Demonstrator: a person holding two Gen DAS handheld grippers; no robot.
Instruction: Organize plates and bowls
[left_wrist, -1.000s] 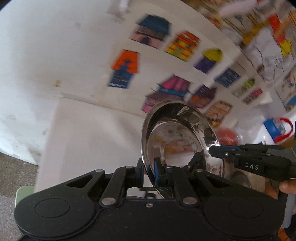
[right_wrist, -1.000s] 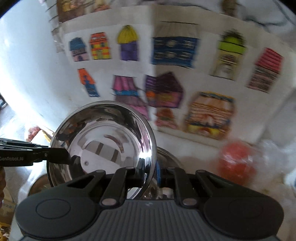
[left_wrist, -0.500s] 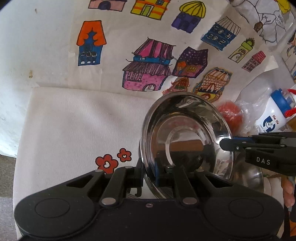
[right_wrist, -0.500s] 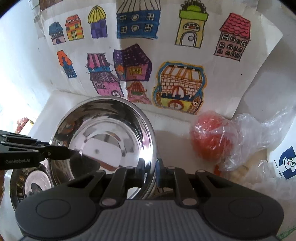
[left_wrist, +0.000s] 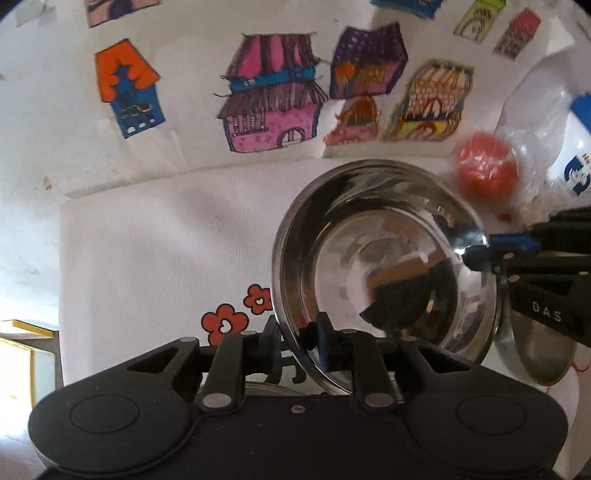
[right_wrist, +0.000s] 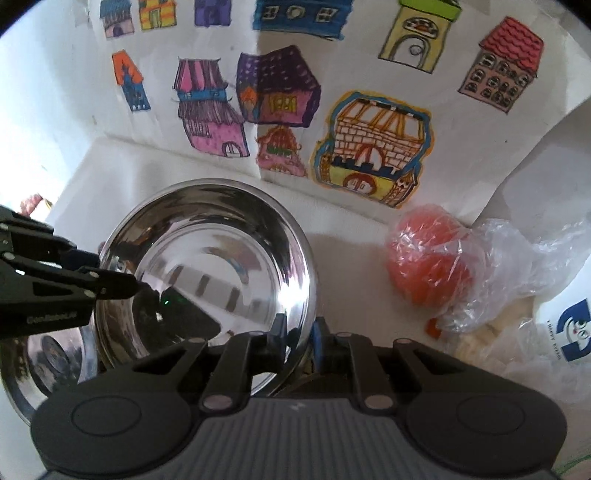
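A shiny steel bowl (left_wrist: 388, 266) hangs tilted just above the white tablecloth, held at opposite edges of its rim. In the left wrist view my left gripper (left_wrist: 297, 343) straddles the near rim. Its jaws are opening: the outer finger stands a little off the rim, and the blue pad (left_wrist: 320, 347) sits inside the bowl. My right gripper (right_wrist: 299, 338) is shut on the other side of the same bowl (right_wrist: 207, 266). Each view shows the other gripper's tips at the far rim: the right one (left_wrist: 476, 254), the left one (right_wrist: 125, 288). A second steel bowl (left_wrist: 532, 354) lies on the table beneath, also visible in the right wrist view (right_wrist: 37, 354).
A red ball in a clear plastic bag (right_wrist: 428, 266) lies at the right. Beside it stands a white bottle with a blue cap (left_wrist: 576, 147). The tablecloth (left_wrist: 147, 258) has red flowers printed on it. Paper drawings of houses (left_wrist: 273, 103) cover the wall behind.
Both grippers have tipped further down and carried the bowl lower, over the cloth and the second bowl. The left gripper's fingers now stand slightly wider on the rim.
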